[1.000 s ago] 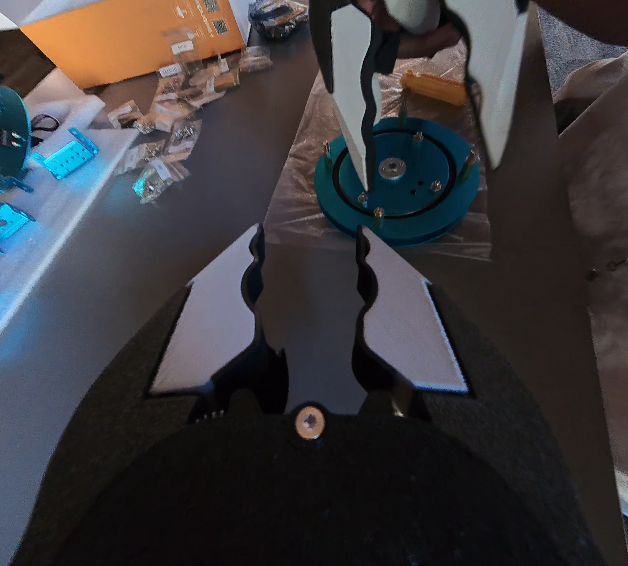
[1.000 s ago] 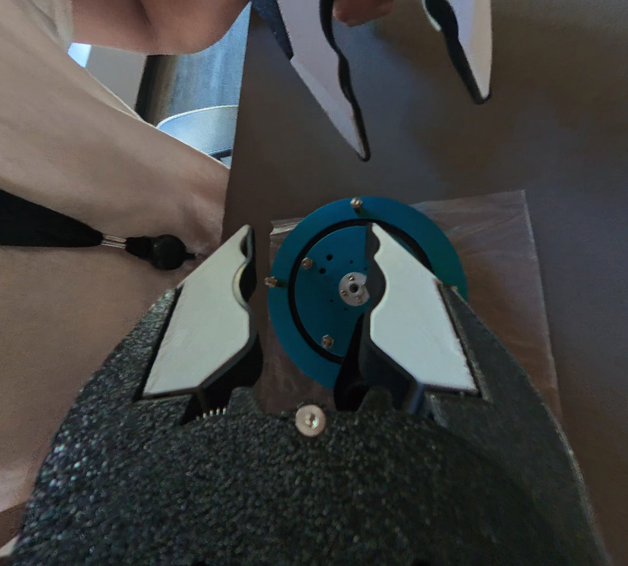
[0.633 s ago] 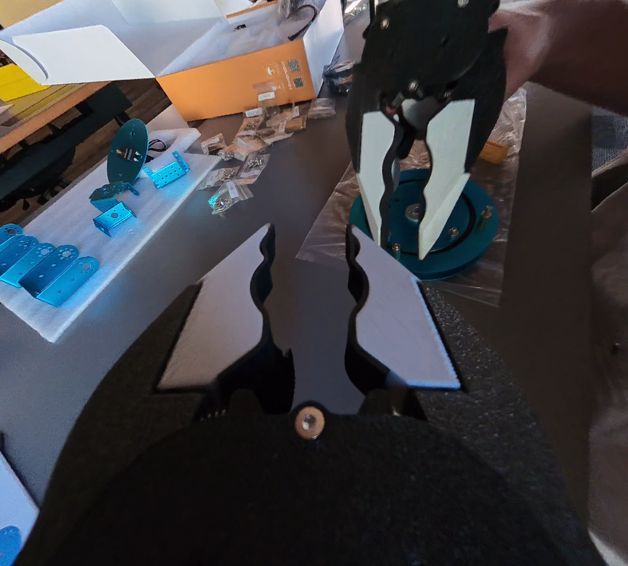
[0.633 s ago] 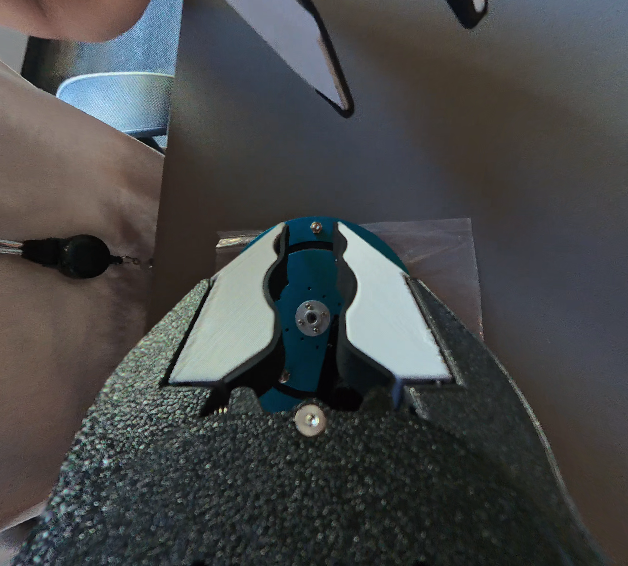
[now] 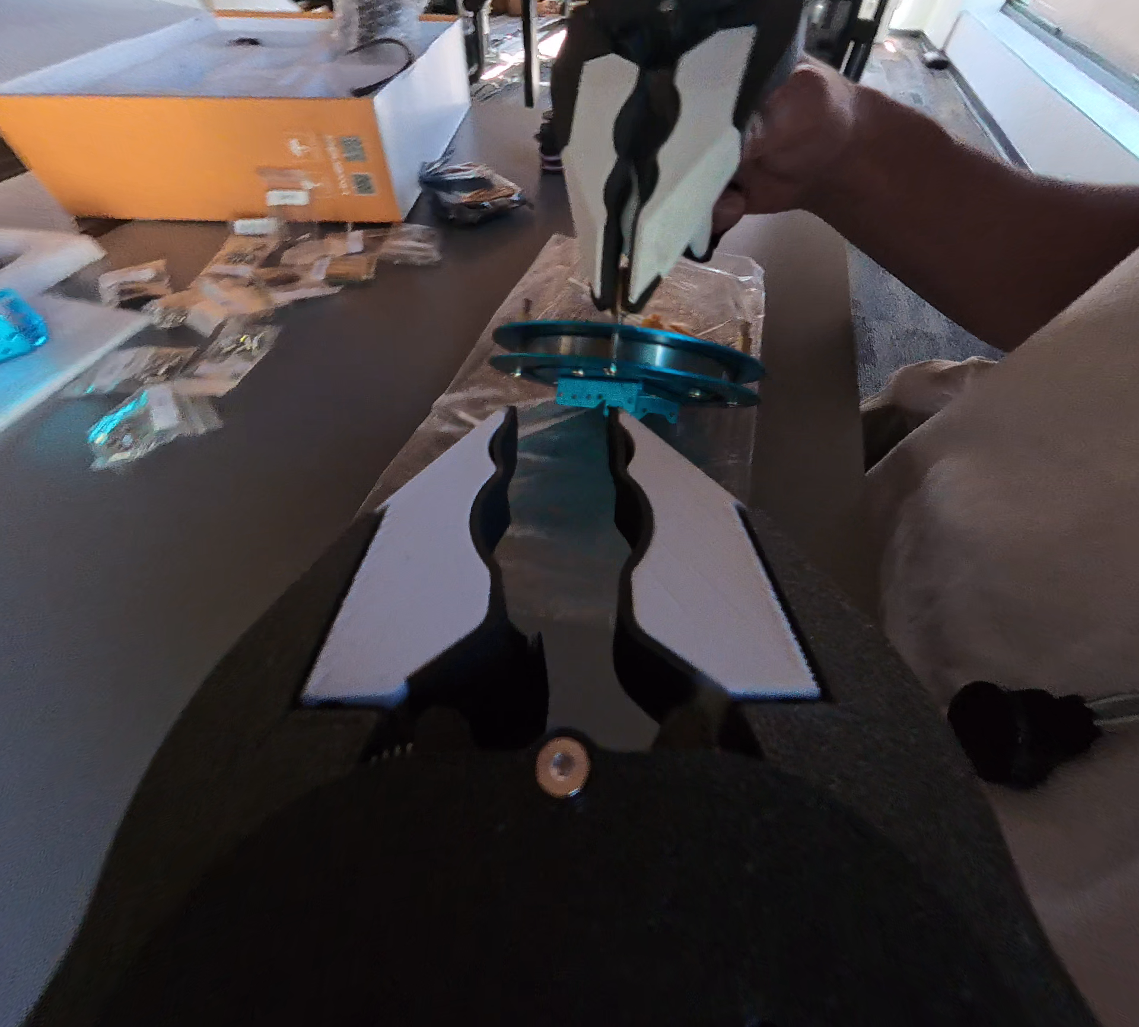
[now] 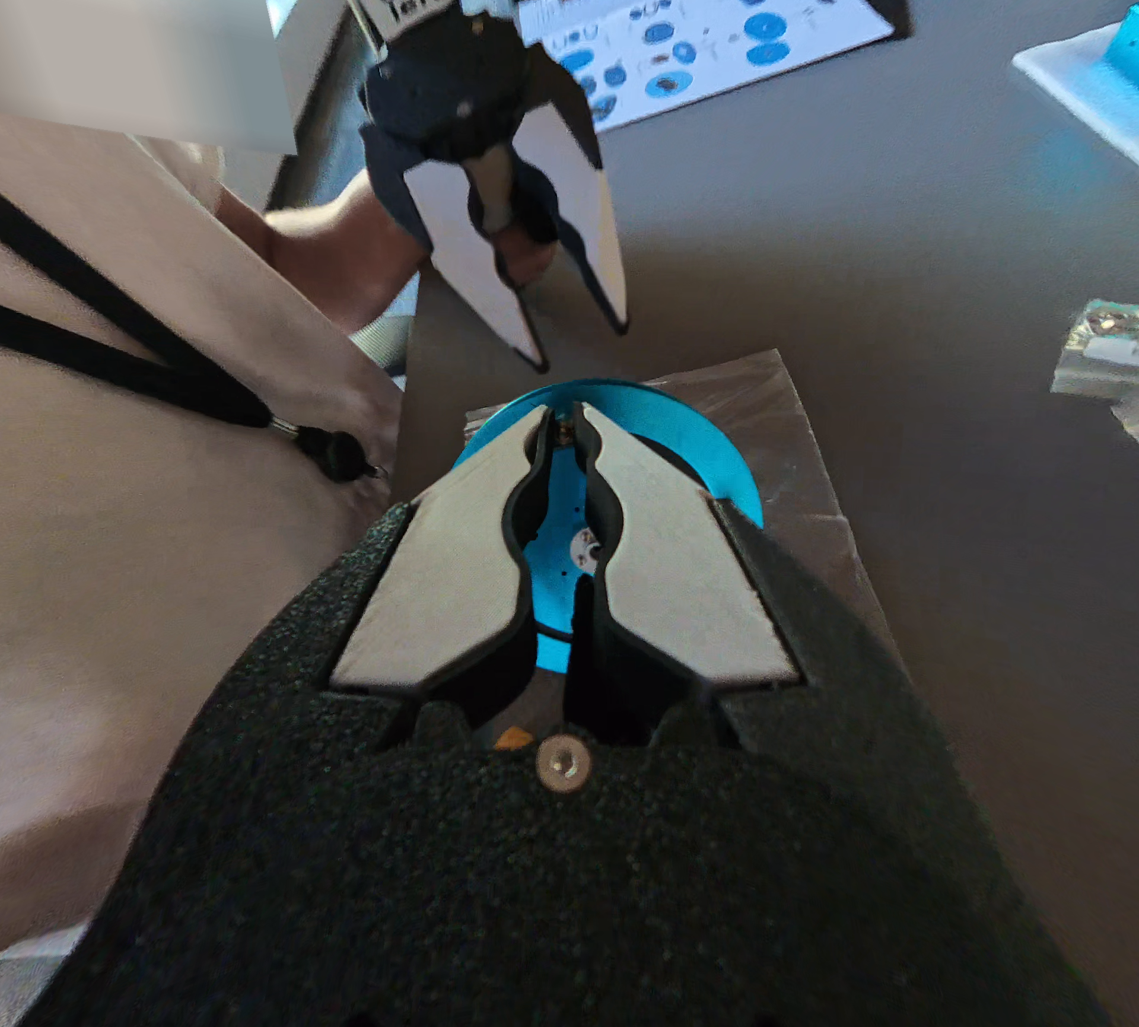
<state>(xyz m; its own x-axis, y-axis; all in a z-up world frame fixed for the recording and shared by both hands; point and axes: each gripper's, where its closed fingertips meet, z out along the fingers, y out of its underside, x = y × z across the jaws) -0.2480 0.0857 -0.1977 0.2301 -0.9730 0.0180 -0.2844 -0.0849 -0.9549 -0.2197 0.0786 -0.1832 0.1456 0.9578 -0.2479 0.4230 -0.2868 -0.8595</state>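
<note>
Spanning an office room, our dark grey worktop (image 5: 185, 566) carries a round blue metal turntable (image 5: 622, 356); right claw (image 6: 562, 423) pinches its brass standoff (image 6: 563, 430), left claw (image 5: 561, 430) gapes empty.

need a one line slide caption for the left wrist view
Right claw pinches a brass standoff and lifts the blue disc assembly above its plastic sheet; open left claw waits below.

The left wrist view sat low over the desk (image 5: 185, 566), looking level along its own tongs (image 5: 561, 424) toward the blue disc (image 5: 622, 347) at frame centre. The right wrist view looked steeply down from close above that disc (image 6: 665, 430), facing back. Both shared the disc and each other's tongs in the upper frame.
</note>
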